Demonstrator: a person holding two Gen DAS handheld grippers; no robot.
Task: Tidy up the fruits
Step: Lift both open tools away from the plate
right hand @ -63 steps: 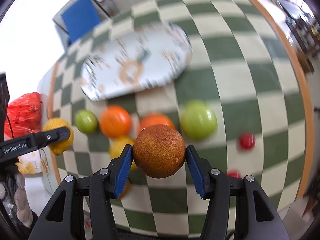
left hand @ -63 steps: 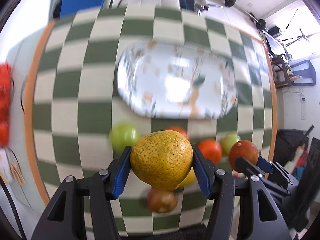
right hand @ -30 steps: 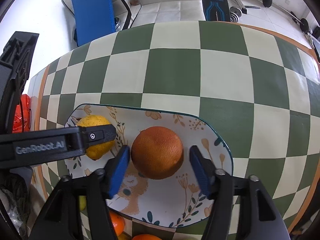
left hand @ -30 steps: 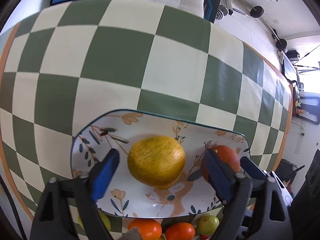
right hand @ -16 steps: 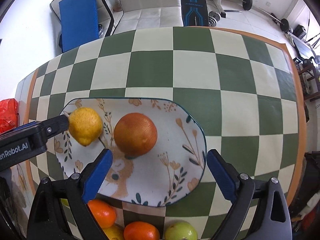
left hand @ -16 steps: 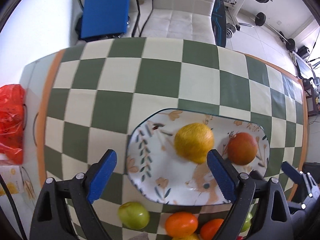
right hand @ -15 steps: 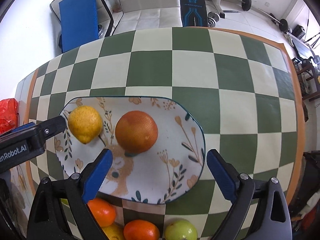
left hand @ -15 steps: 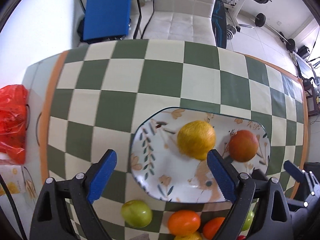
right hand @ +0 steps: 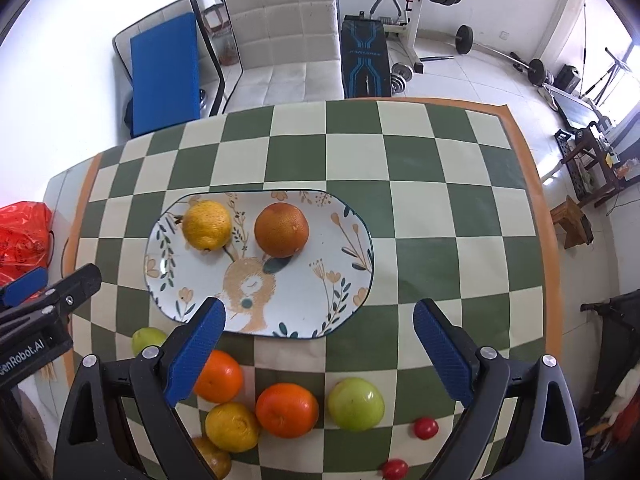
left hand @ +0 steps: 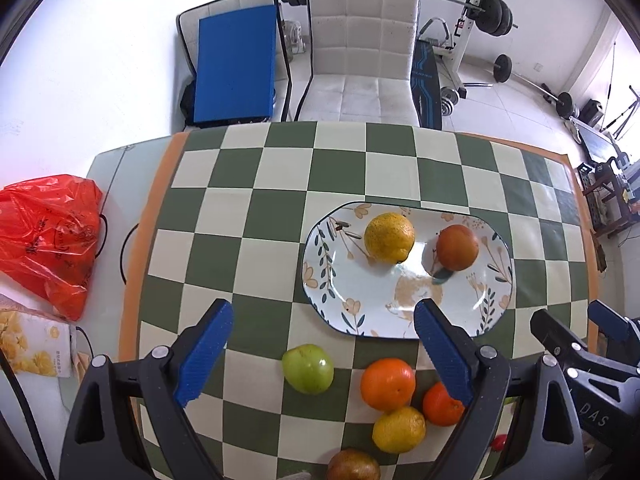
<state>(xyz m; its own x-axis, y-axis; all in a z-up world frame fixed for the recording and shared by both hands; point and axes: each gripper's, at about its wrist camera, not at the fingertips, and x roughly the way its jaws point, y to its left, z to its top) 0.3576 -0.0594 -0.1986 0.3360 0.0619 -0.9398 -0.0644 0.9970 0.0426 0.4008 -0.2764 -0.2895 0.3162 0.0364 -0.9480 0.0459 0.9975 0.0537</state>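
A floral oval plate lies on the green-and-cream checked tablecloth. On it rest a yellow citrus and a dark orange. My left gripper is open and empty, raised above the near side of the plate. My right gripper is open and empty too, also raised. Loose fruit lies near the front edge: a green apple, oranges, a yellow citrus, a brownish fruit and small red tomatoes.
A red plastic bag and a yellow snack packet lie off the table's left side. A white chair and a blue-padded one stand beyond the far edge. Gym equipment fills the room behind.
Both grippers set their fruit on the plate, opened, and drew back and up. The plate now appears smaller and farther, and the loose fruit at the front has come into view.
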